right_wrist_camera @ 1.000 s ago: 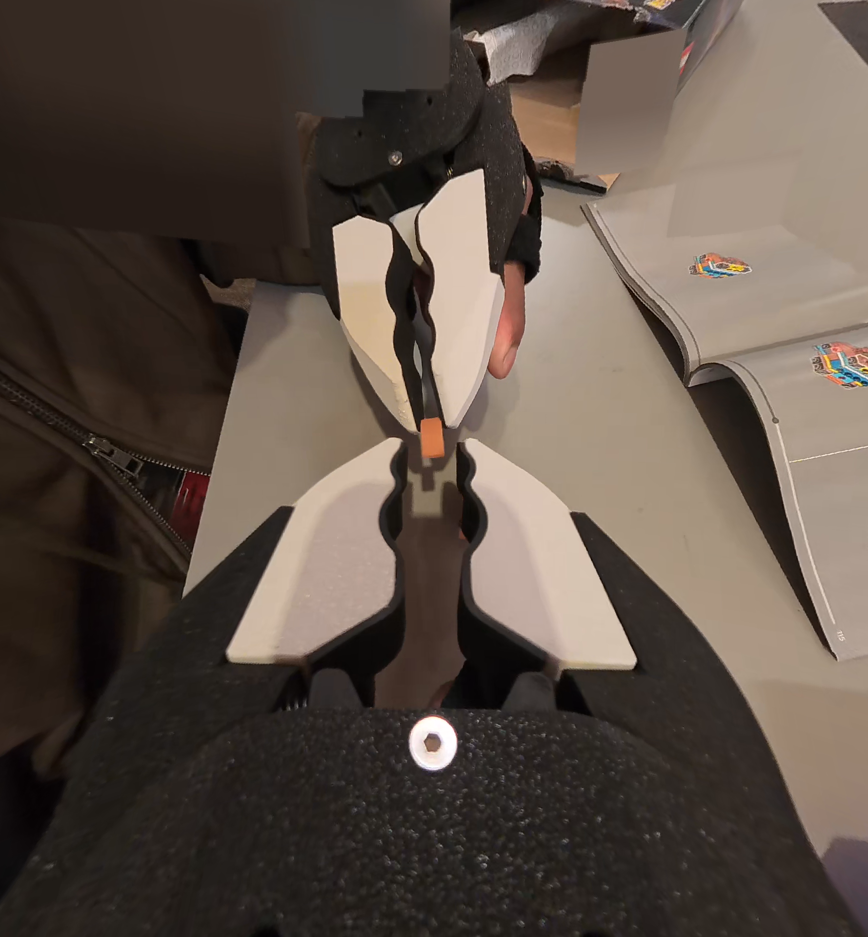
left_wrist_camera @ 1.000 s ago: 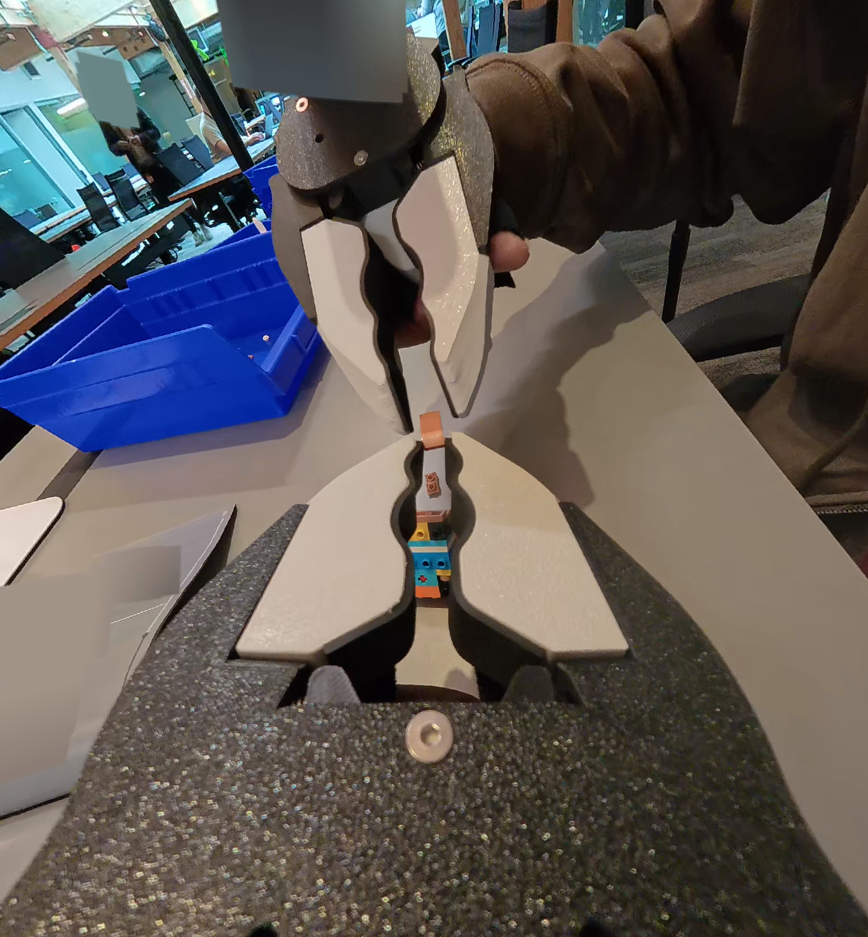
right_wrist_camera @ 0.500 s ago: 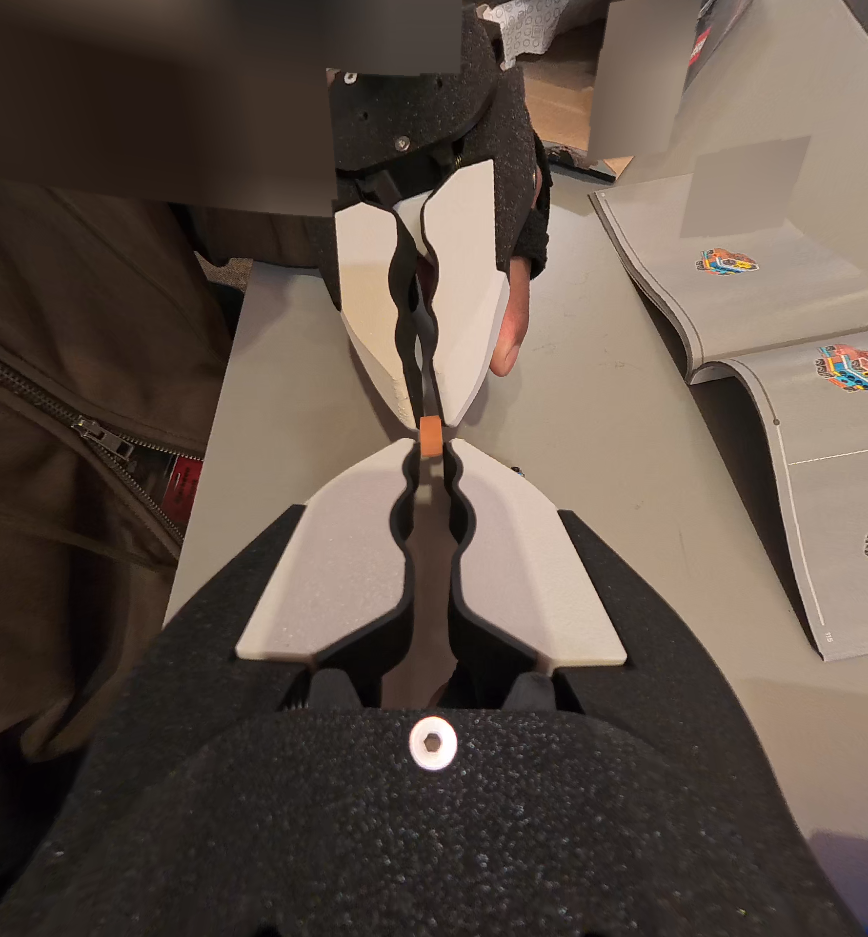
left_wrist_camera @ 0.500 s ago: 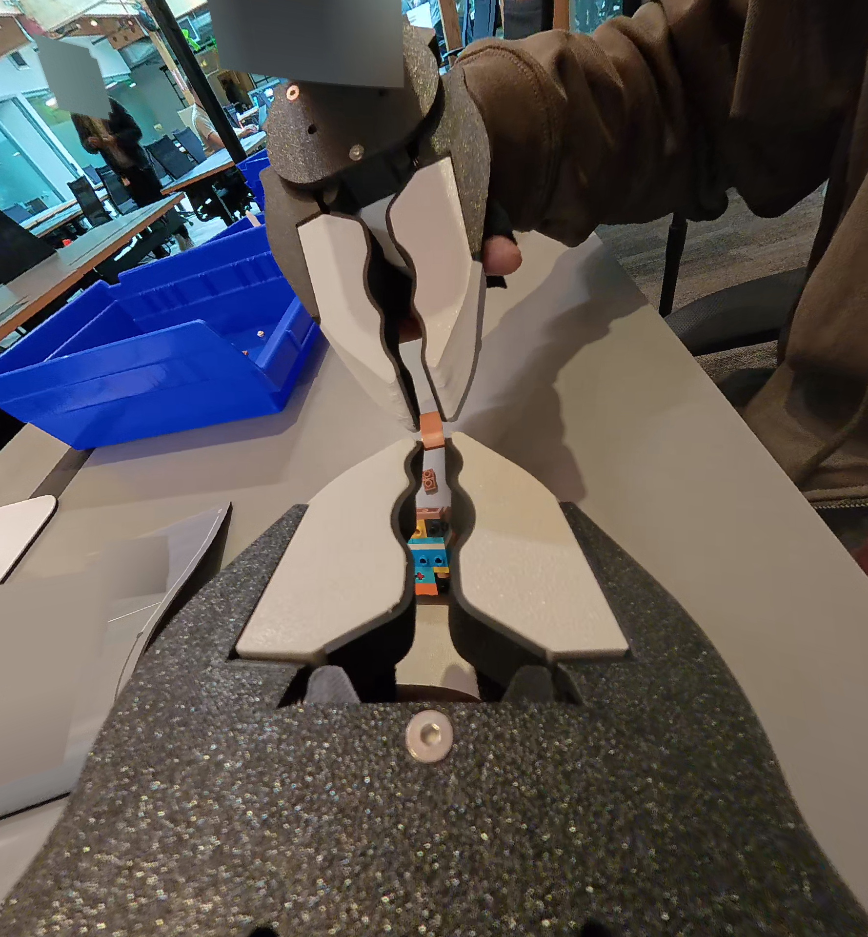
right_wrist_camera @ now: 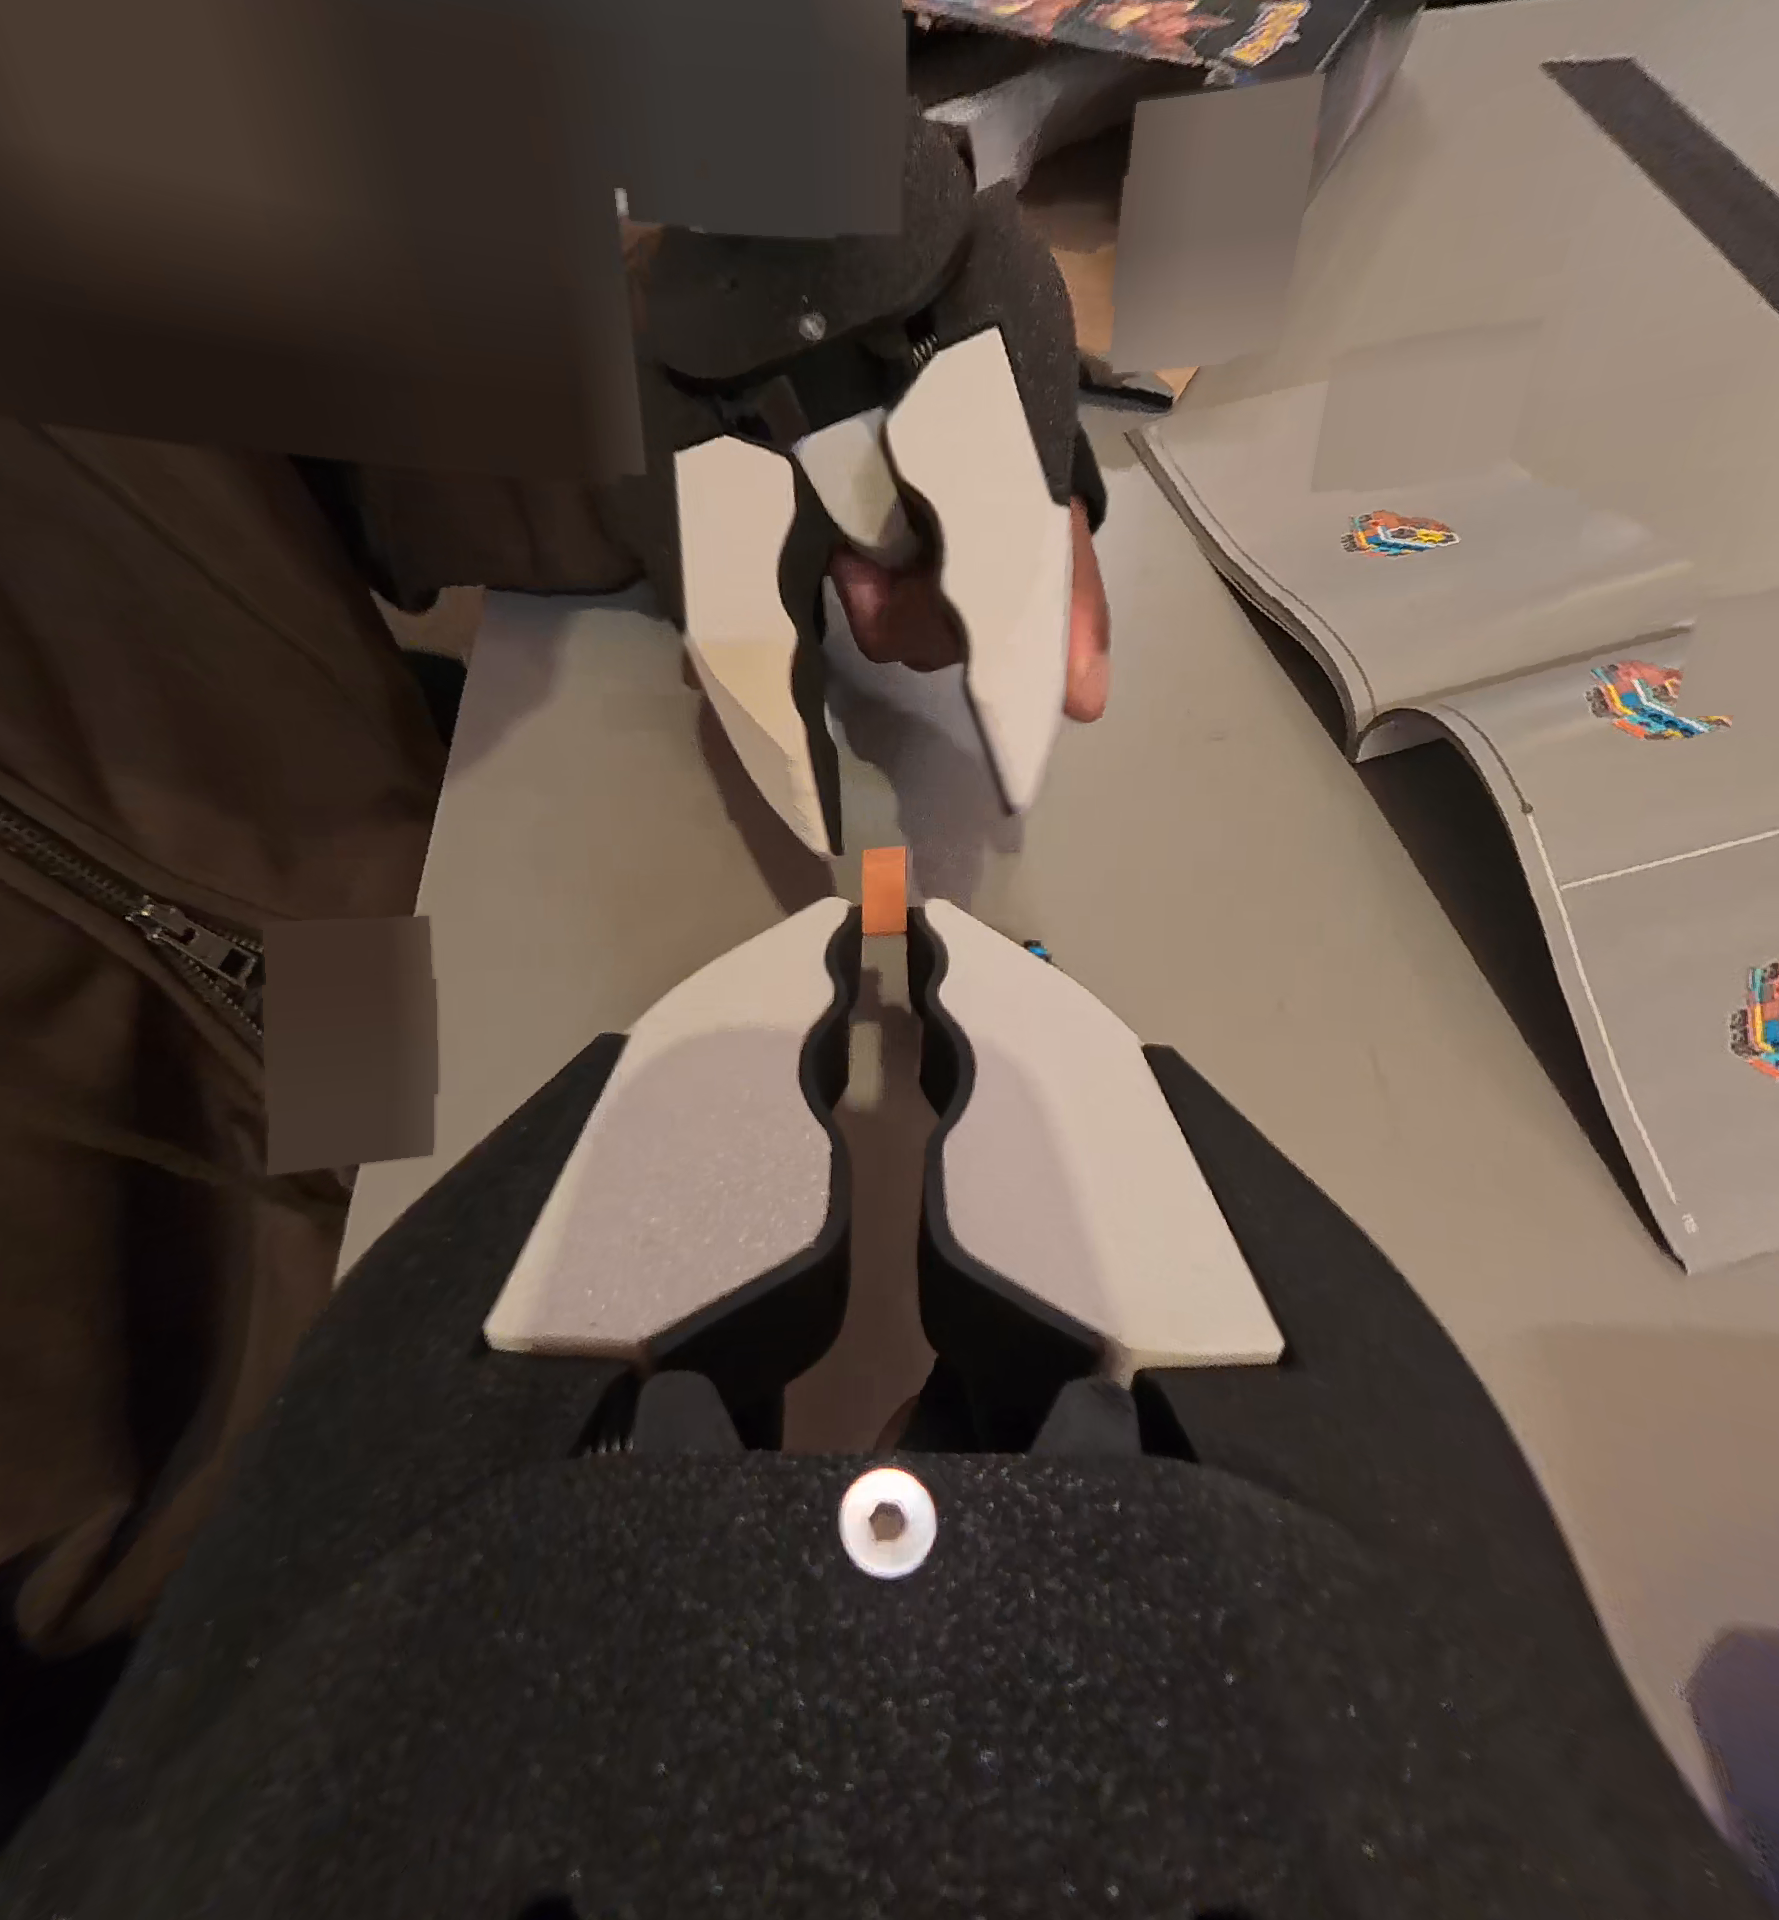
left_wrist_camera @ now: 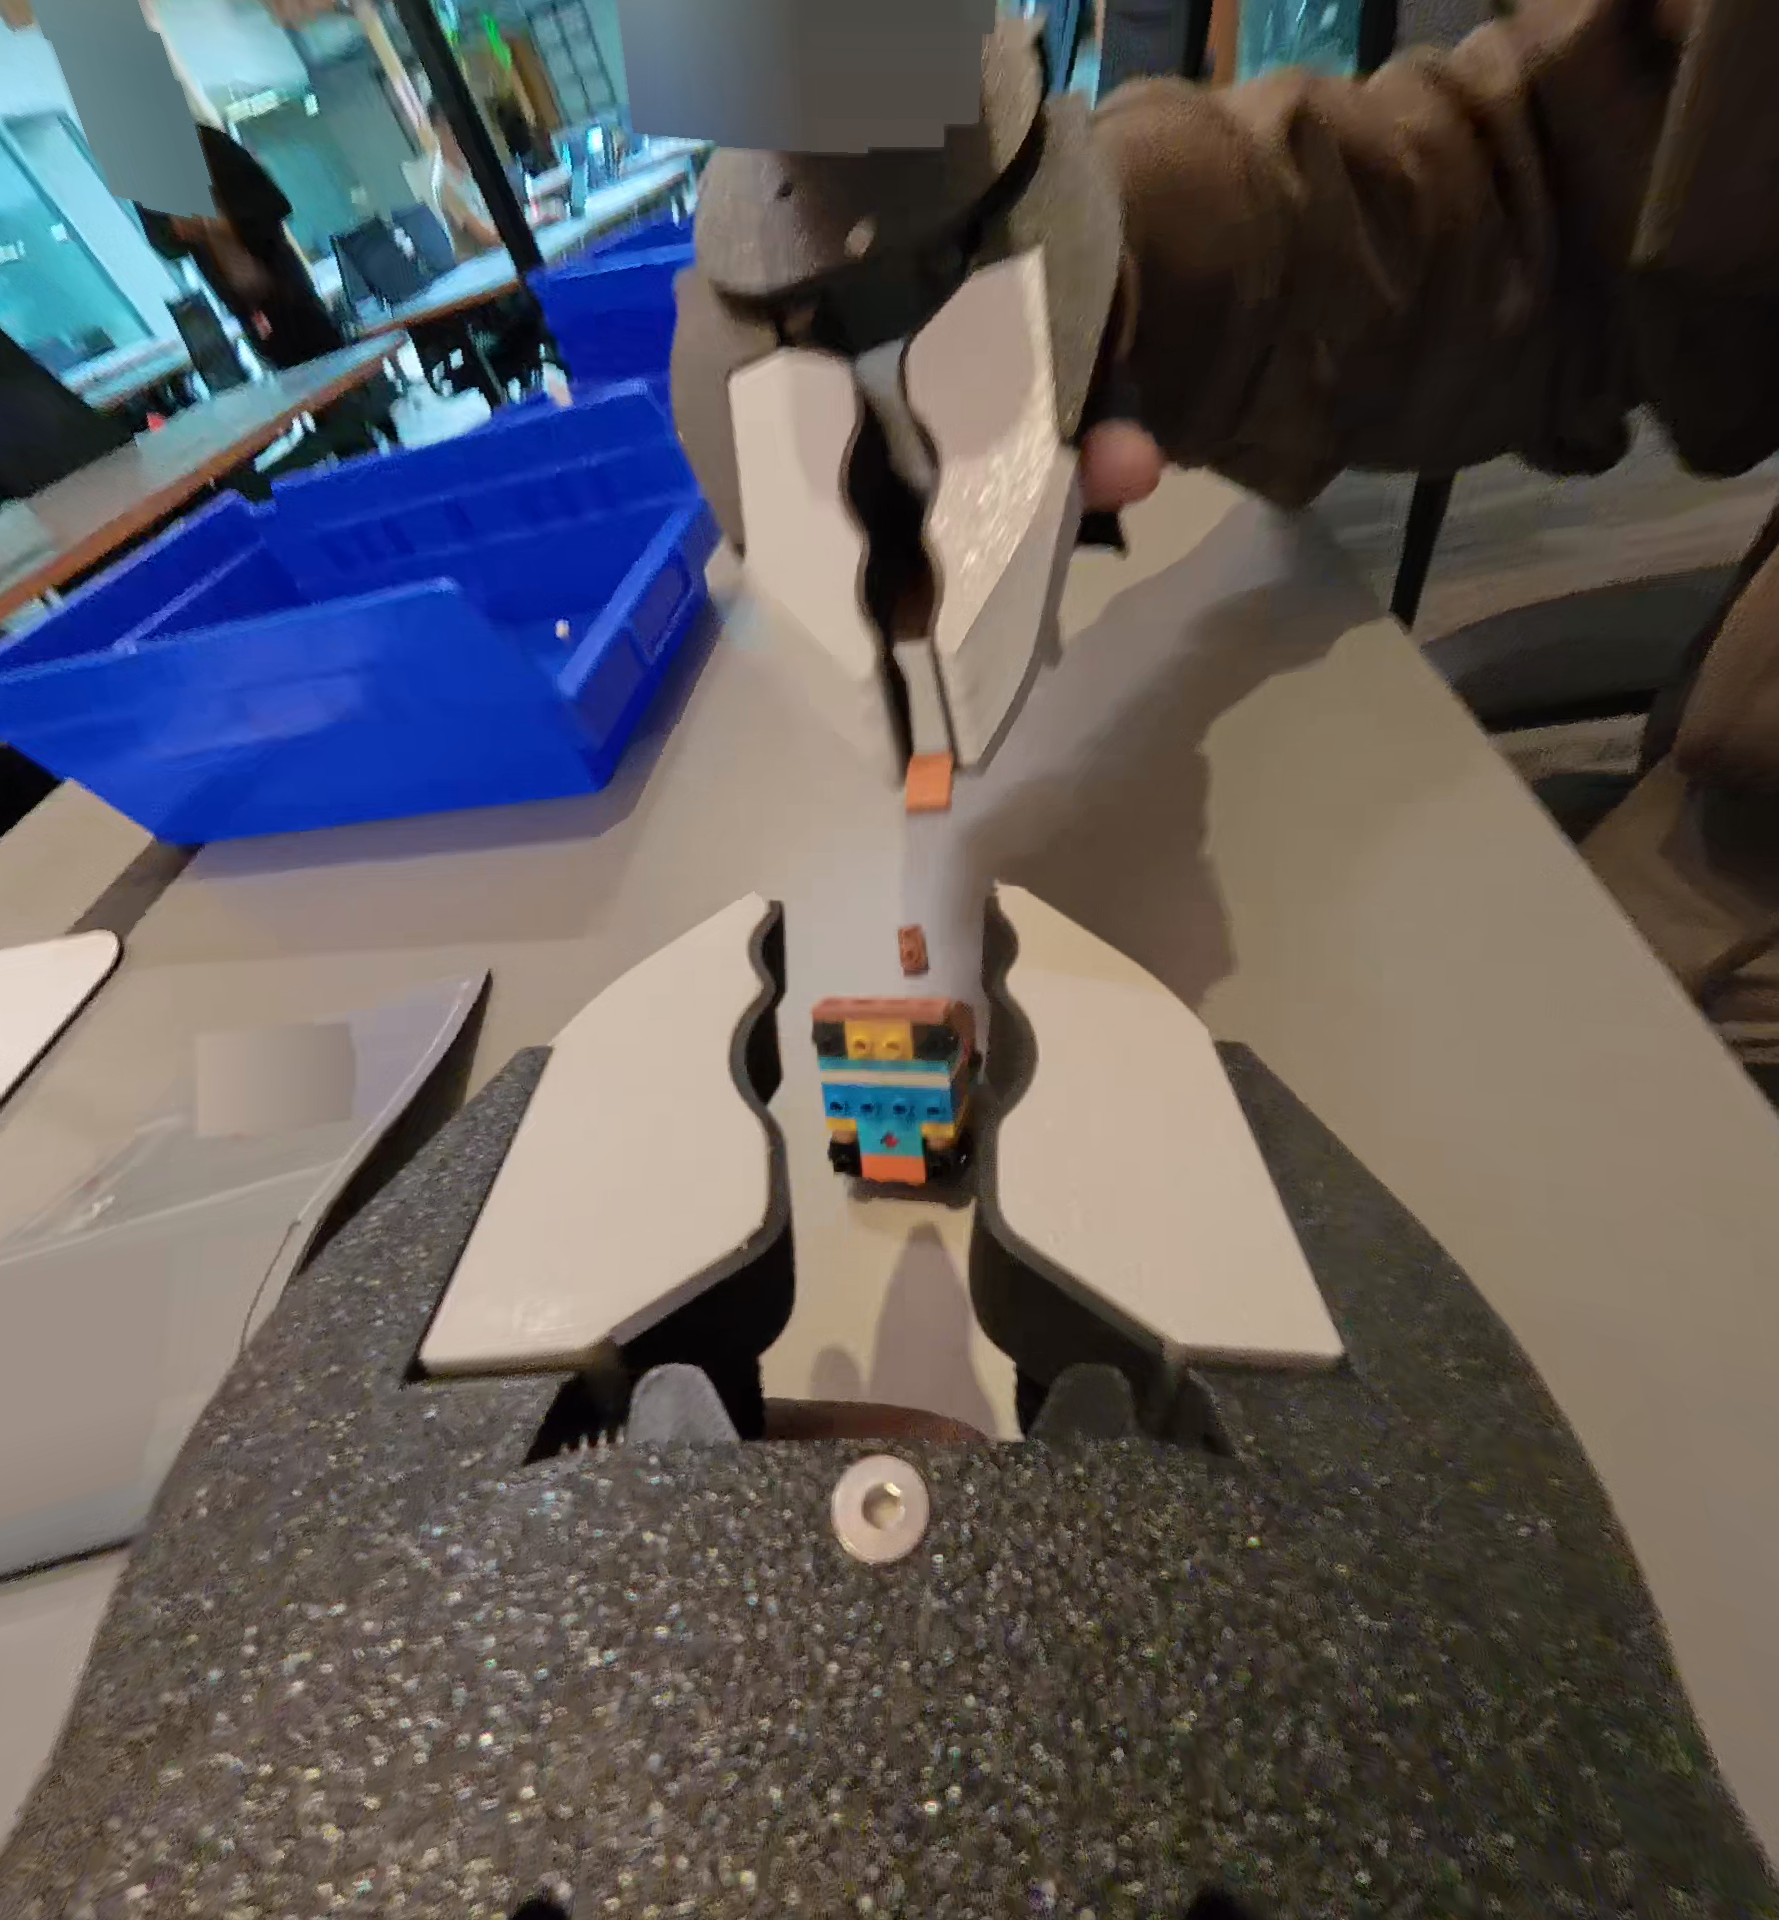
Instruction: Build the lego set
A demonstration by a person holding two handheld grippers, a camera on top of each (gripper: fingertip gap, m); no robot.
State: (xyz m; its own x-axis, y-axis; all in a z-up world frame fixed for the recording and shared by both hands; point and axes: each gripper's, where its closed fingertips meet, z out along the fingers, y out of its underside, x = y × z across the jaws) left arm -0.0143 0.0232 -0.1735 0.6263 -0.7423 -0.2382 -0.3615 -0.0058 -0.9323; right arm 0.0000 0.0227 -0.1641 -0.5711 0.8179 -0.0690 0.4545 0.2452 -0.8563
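Left gripper (left_wrist_camera: 885,914): its two pale fingers stand well apart, with nothing between them; seen from the right wrist view it hangs tilted above the table, tips down, and a hand wraps its dark body.

Right gripper (right_wrist_camera: 883,914): narrowed on a small orange brick (right_wrist_camera: 883,891), which is pinched at the very fingertips and sticks out past them (only its end face shows).

Pose of the two: the grippers face each other tip to tip over the grey table (left_wrist_camera: 1384,987); the orange brick sits just beside the left gripper's tips without touching them, as far as the right wrist view shows.

Holding arm: a brown sleeve (left_wrist_camera: 1384,291) reaches in from the right of the left wrist view, a fingertip showing at the gripper's side.

Lego model (left_wrist_camera: 890,1091): a small stacked build in blue, yellow, orange and brown stands on the table, seen through the open gap of the left gripper and touching neither finger.

Loose piece (left_wrist_camera: 913,951): a tiny brown part lies on the table just beyond the model.

Blue bins (left_wrist_camera: 345,665): two open trays at the table's far left side.

Instruction booklet (right_wrist_camera: 1591,831): lies open to the right of the grippers, with small coloured pictures of a build on its grey pages; its print is too small to read.

Box (right_wrist_camera: 1124,31): a dark printed carton edge at the top of the right wrist view, its writing cut off by the frame.
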